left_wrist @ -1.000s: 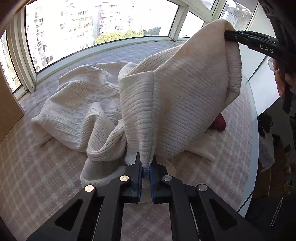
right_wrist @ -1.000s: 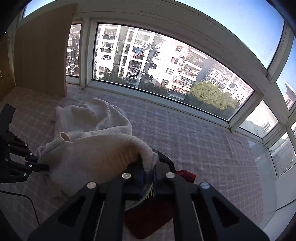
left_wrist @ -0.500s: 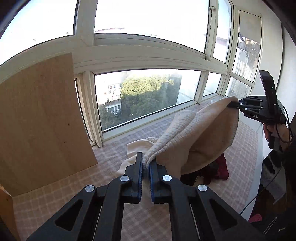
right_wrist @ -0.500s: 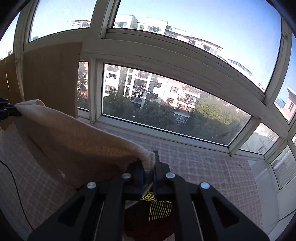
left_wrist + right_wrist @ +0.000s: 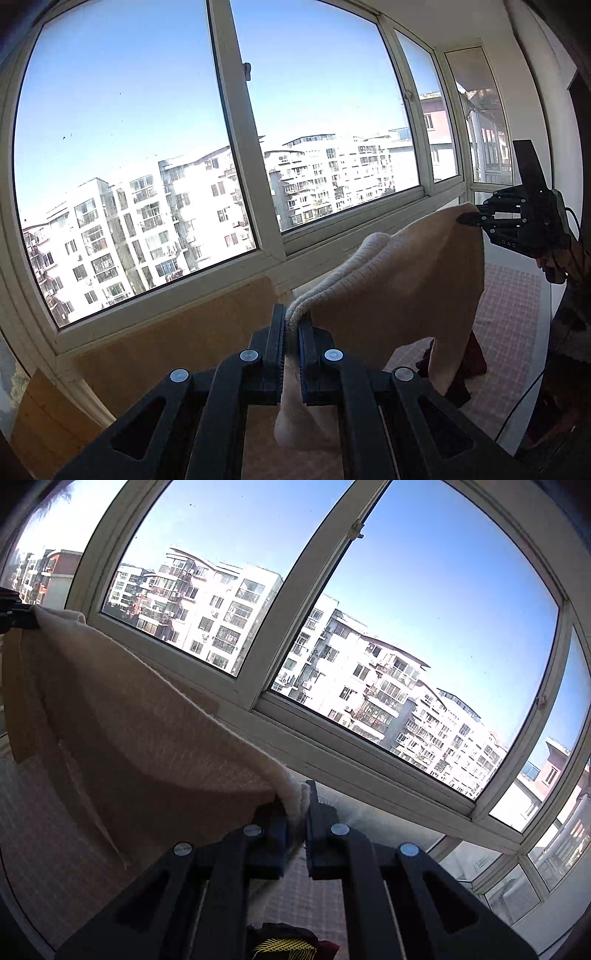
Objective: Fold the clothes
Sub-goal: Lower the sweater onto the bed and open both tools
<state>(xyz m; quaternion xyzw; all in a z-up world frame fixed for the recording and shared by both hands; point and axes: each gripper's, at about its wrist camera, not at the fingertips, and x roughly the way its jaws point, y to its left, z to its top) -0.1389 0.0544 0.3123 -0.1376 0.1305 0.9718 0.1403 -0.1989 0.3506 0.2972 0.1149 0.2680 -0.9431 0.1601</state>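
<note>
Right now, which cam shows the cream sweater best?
Right wrist: the sweater spreads wide, hanging between the right gripper and the left gripper's tip at the frame's left edge. Left wrist shows a narrower, shadowed drape from the left gripper to the right one.

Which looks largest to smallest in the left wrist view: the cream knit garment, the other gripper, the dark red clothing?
1. cream knit garment
2. right gripper, though its distance from the camera makes this unsure
3. dark red clothing, mostly hidden behind the garment
</note>
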